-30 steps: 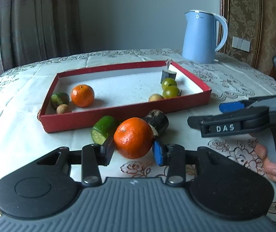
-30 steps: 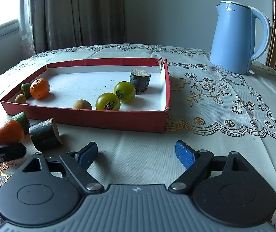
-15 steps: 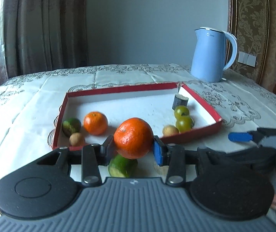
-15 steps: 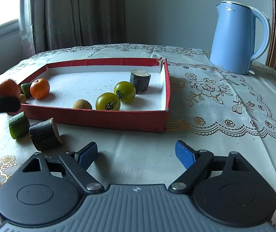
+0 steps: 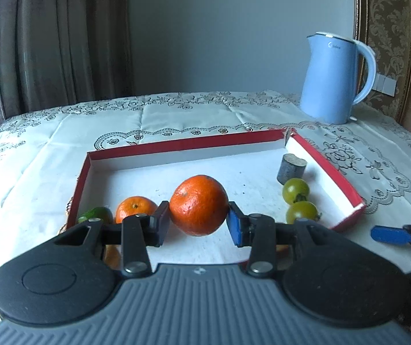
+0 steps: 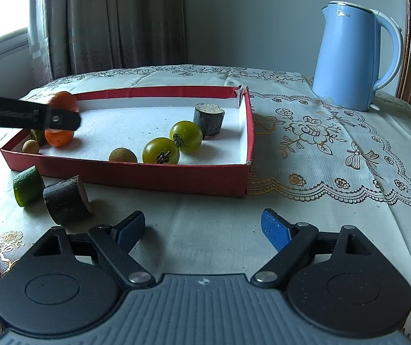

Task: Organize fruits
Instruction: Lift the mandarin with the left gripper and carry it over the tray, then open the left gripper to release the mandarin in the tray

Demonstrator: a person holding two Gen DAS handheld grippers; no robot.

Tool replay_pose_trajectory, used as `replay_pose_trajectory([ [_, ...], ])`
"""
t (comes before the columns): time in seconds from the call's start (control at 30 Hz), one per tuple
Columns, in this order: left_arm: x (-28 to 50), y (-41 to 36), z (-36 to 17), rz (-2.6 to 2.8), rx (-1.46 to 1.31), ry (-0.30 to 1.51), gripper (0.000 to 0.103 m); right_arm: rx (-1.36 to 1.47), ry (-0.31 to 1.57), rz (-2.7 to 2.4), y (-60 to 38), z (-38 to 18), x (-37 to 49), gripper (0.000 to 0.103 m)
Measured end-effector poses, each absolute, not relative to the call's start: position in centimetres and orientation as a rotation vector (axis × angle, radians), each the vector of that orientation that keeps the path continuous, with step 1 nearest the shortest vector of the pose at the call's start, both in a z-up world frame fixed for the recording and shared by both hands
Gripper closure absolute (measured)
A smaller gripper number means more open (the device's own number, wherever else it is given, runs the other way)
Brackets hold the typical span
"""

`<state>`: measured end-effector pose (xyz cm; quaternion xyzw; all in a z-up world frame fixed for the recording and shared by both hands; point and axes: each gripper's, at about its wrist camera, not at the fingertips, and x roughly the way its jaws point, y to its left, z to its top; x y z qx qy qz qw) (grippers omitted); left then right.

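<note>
My left gripper (image 5: 199,223) is shut on a large orange (image 5: 199,204) and holds it in the air above the near left part of the red tray (image 5: 193,143). In the tray lie a smaller orange (image 5: 135,208), a cucumber piece (image 5: 96,214), two green tomatoes (image 5: 295,190), a dark round stub (image 5: 290,169) and two small brown fruits (image 6: 122,155). Outside the tray's front wall (image 6: 136,172) lie a cucumber piece (image 6: 28,185) and a dark stub (image 6: 67,199). My right gripper (image 6: 202,230) stands open over the cloth with nothing between its fingers.
A light blue kettle (image 6: 355,57) stands on the lace tablecloth (image 6: 320,149) behind and to the right of the tray. Curtains hang behind the table, and a chair back rises at the right edge.
My left gripper has lifted the orange off the cloth and carried it forward over the tray's front wall. The cucumber piece and stub stayed on the cloth. The right gripper has not moved.
</note>
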<state>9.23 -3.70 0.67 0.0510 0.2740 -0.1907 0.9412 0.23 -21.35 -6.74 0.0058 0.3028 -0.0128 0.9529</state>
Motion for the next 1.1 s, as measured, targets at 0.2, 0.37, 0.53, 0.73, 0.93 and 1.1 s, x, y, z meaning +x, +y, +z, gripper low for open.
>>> replay_pose_trajectory([
  [0.2, 11.8, -4.2, -0.3, -0.376, 0.055, 0.601, 0.065, 0.012, 0.616, -0.026, -21.3, -6.7, 0.2, 0.015],
  [0.37, 13.4, -4.9, -1.2, -0.349, 0.055, 0.628, 0.065, 0.011, 0.616, -0.026, -21.3, -6.7, 0.2, 0.014],
  [0.53, 14.3, -5.1, -1.4, -0.333, 0.062, 0.621, 0.065, 0.011, 0.616, -0.026, -21.3, -6.7, 0.3, 0.014],
  [0.73, 14.7, -5.5, -1.7, -0.328, 0.08, 0.61, 0.064, 0.011, 0.616, -0.026, -21.3, -6.7, 0.3, 0.013],
  [0.93, 14.5, -5.5, -1.7, -0.322, 0.086, 0.6, 0.063, 0.011, 0.617, -0.026, -21.3, -6.7, 0.3, 0.013],
  [1.1, 13.7, -5.3, -1.2, -0.311, 0.089, 0.574, 0.038, 0.011, 0.617, -0.026, -21.2, -6.7, 0.3, 0.012],
])
